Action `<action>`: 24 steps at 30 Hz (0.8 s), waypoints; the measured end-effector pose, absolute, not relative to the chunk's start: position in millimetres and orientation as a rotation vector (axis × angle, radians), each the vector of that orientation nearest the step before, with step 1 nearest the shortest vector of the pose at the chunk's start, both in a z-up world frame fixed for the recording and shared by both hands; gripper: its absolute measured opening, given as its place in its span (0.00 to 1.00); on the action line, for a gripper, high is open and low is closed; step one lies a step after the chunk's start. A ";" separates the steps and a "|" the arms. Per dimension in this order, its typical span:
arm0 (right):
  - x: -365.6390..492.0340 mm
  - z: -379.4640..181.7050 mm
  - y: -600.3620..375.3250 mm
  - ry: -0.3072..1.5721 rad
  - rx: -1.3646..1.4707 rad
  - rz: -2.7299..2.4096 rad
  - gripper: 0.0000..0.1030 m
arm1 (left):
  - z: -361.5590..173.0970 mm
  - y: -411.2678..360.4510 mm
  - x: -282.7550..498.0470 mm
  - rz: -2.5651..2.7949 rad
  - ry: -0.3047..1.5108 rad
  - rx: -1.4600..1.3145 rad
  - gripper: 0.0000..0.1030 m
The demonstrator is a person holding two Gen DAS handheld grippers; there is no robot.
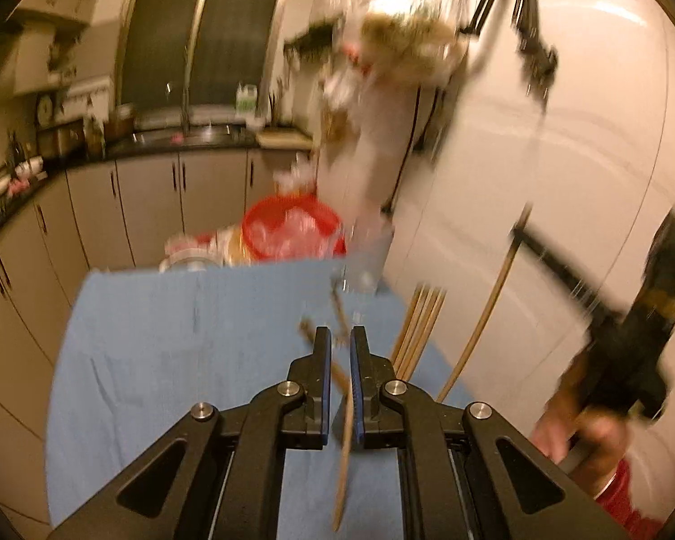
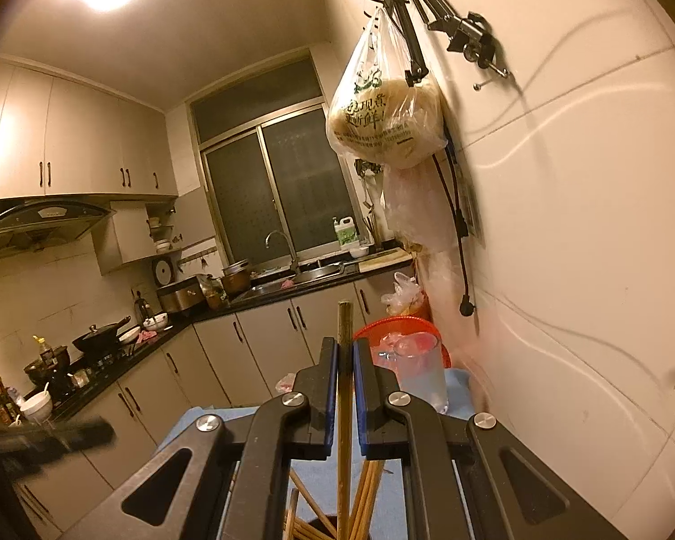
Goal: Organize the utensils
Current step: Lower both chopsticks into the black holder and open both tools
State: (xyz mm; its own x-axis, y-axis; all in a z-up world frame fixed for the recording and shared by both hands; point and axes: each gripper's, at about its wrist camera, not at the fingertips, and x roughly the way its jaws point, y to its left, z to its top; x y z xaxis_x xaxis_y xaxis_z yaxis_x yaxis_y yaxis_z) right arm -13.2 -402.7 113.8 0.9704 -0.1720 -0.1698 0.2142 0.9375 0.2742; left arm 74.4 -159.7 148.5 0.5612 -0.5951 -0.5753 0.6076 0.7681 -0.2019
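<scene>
My left gripper (image 1: 339,333) is shut on a wooden chopstick (image 1: 345,441) that runs back between its blue pads, over the blue cloth (image 1: 180,351). Another chopstick (image 1: 324,355) lies slantwise under the fingertips. A bundle of chopsticks (image 1: 418,328) rests at the cloth's right edge. The clear plastic cup (image 1: 369,252) stands blurred at the far right corner. In the left wrist view, my right gripper (image 1: 517,234) grips a long chopstick (image 1: 481,315) to the right. From the right wrist, my right gripper (image 2: 345,344) is shut on an upright chopstick (image 2: 345,315), with the cup (image 2: 416,369) just beyond and loose chopsticks (image 2: 364,490) below.
A red bin (image 2: 400,328) with a plastic liner stands behind the table. The white tiled wall (image 2: 562,225) runs close on the right, with a filled bag (image 2: 382,121) hanging from hooks. Cabinets and a cluttered counter (image 2: 112,360) line the left. A hand (image 1: 580,432) holds the right gripper.
</scene>
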 end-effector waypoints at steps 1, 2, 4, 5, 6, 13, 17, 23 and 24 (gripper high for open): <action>-13.8 112.7 -404.3 0.144 0.302 -0.195 0.07 | 135.4 -161.5 78.3 -0.724 0.706 0.027 0.08; -13.8 111.7 -405.9 0.146 0.307 -0.190 0.07 | 125.5 -164.3 81.5 -0.738 0.741 0.027 0.12; -12.8 110.2 -407.8 0.151 0.314 -0.184 0.07 | 99.7 -173.6 92.4 -0.787 0.848 0.015 0.24; -13.3 109.0 -407.8 0.153 0.316 -0.184 0.07 | 90.8 -177.6 96.3 -0.795 0.877 0.009 0.28; -13.5 107.6 -407.8 0.155 0.315 -0.182 0.07 | 83.2 -182.5 100.0 -0.801 0.900 0.009 0.28; -15.4 101.2 -408.4 0.170 0.315 -0.179 0.07 | 41.8 -223.2 120.3 -0.814 1.018 0.051 0.28; -15.0 98.6 -409.4 0.178 0.318 -0.174 0.07 | 30.9 -240.5 130.2 -0.758 1.022 0.088 0.28; -14.1 93.5 -407.5 0.193 0.317 -0.166 0.07 | 24.8 -259.2 137.5 -0.737 1.038 0.121 0.24; -14.0 92.8 -407.7 0.194 0.318 -0.167 0.07 | 23.3 -261.5 137.8 -0.734 1.042 0.124 0.18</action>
